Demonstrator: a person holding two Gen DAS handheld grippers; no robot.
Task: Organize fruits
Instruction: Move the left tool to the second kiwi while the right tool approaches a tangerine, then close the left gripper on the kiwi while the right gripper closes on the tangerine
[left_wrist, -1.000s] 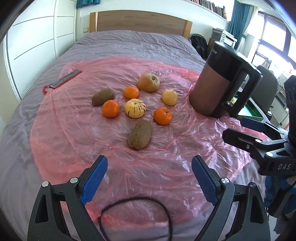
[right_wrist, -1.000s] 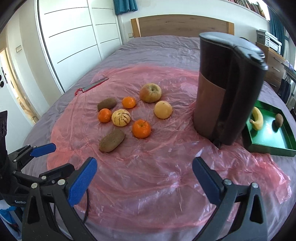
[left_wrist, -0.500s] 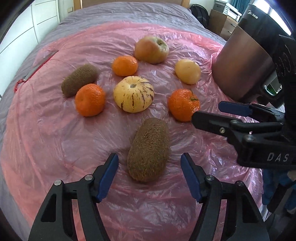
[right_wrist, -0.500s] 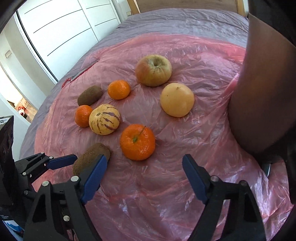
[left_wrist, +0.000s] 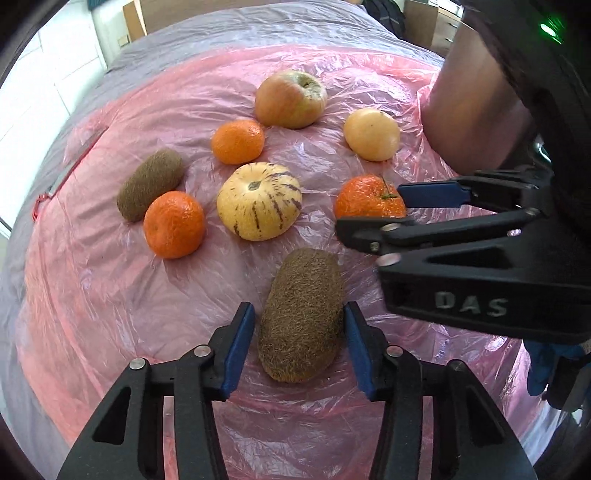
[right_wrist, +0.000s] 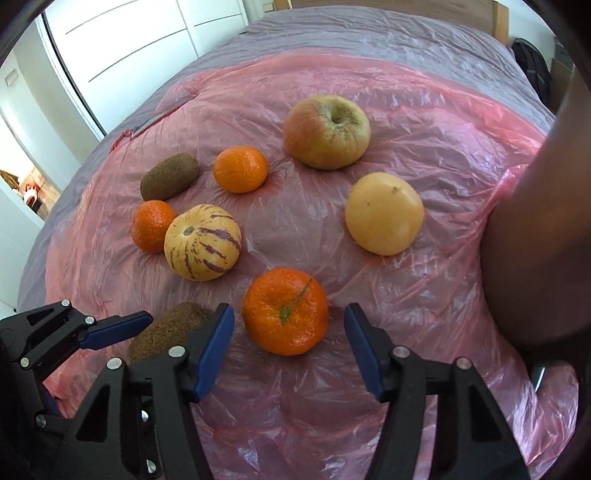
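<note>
Several fruits lie on a pink plastic sheet on a bed. My left gripper is open, its blue pads either side of a large brown kiwi with small gaps. My right gripper is open around a stemmed tangerine, apart from it; it also shows in the left wrist view. Further off lie a striped yellow melon, two more tangerines, a second kiwi, an apple and a pale yellow fruit.
A tall dark kettle-like jug stands on the sheet at the right, close to the yellow fruit; its side fills the right edge of the right wrist view. White wardrobe doors stand to the left of the bed.
Both grippers moved forward and down toward the fruits. The left now straddles the near kiwi with narrower jaws; the right now straddles the stemmed tangerine.
</note>
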